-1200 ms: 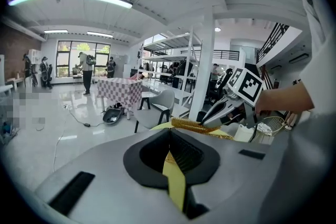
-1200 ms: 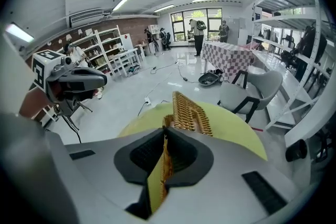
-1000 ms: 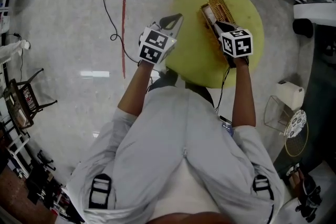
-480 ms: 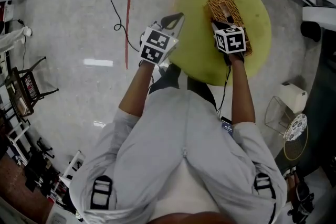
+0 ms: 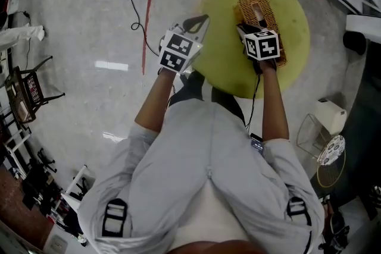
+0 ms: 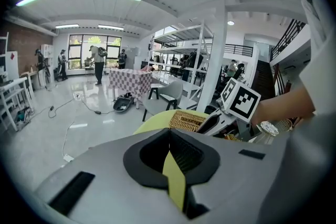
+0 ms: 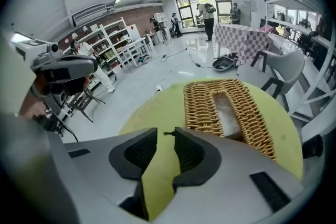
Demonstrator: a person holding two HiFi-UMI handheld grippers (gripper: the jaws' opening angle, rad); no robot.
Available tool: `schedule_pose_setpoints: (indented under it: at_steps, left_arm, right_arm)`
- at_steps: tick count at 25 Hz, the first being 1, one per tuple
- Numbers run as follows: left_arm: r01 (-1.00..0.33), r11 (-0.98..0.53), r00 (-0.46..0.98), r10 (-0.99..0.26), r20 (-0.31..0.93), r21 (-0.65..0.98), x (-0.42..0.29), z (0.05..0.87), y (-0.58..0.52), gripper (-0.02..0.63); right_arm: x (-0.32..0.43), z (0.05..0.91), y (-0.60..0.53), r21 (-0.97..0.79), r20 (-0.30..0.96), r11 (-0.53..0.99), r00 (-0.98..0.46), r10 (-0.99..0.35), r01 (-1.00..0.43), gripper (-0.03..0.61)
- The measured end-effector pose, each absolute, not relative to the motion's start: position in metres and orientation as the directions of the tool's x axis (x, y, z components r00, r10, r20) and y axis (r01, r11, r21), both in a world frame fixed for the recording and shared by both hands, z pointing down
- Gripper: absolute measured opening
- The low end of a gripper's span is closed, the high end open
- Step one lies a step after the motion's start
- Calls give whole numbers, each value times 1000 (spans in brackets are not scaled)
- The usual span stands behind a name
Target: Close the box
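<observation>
Box (image 5: 253, 6) of woven wicker is lying flat on the round yellow-green table (image 5: 220, 50), on the far right part of the tabletop in the head view. Its lid is sitting down, and a long slot in the top is showing something white (image 7: 229, 113) inside. The right gripper (image 5: 245, 27) is hovering over the table at the near end of the box. Seen from above, its body is covering the box's near half. In the right gripper view the box (image 7: 199, 107) is lying just beyond the jaw tips and a little to their right, near them but not between them. The right gripper (image 7: 169, 134) has just been opening its jaws. They are now standing apart, with only bare tabletop showing through the gap and the pads pressing on nothing. The left gripper (image 5: 199, 21) is hanging at the table's left edge, well apart from the box. In its own view the left gripper (image 6: 168, 131) is keeping its jaw tips together and gripping nothing, with the box (image 6: 188, 120) sitting further across the table. For markings, the cube (image 5: 262, 44) on the right gripper and the one on the left (image 5: 177, 50) are showing black-and-white square patterns rather than letters. Whether the box is carrying any print is too small to tell.
</observation>
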State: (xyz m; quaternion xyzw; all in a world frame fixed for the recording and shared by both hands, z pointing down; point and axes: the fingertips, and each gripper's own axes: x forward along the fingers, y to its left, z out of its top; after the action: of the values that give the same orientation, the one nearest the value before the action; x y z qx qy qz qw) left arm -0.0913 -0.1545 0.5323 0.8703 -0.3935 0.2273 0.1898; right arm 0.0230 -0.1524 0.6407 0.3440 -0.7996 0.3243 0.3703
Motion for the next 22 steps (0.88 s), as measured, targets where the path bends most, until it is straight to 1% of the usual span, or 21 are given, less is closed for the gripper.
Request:
schedule_pose_setpoints:
  at_steps: [1,3,6,9,17,22]
  left_arm:
    - [-770,-620,588,-600,543,149,-89,530,-155,29]
    - [-767,-626,591,-602,537,143,-85,526,-157,29]
    - [-758,-639,602,-605,521,133,-75,514,-159,29]
    - [-747,-655,613,-611,501,114,-67,500,-163,29]
    - [-726,-686,637,-639,431,56,-47,453,-181,29]
    - [-717,-697,650,-665,367,7,-36,414,-192,29]
  right_arm:
    - [22,637,-151,-271,811,562,-499,-304,-782,132]
    - [22,626,-149,-275,799,575,-516,-309,-770,153]
    - [29,601,-150,-261,774,581,-527,-351,-771,155]
    - [43,569,-159,-218,742,571,-514,-431,-792,153]
    - [103,468,-184,-54,605,475,-407,-684,-878,83]
    - [137,412,-187,37,507,403,-331,-796,-914,41]
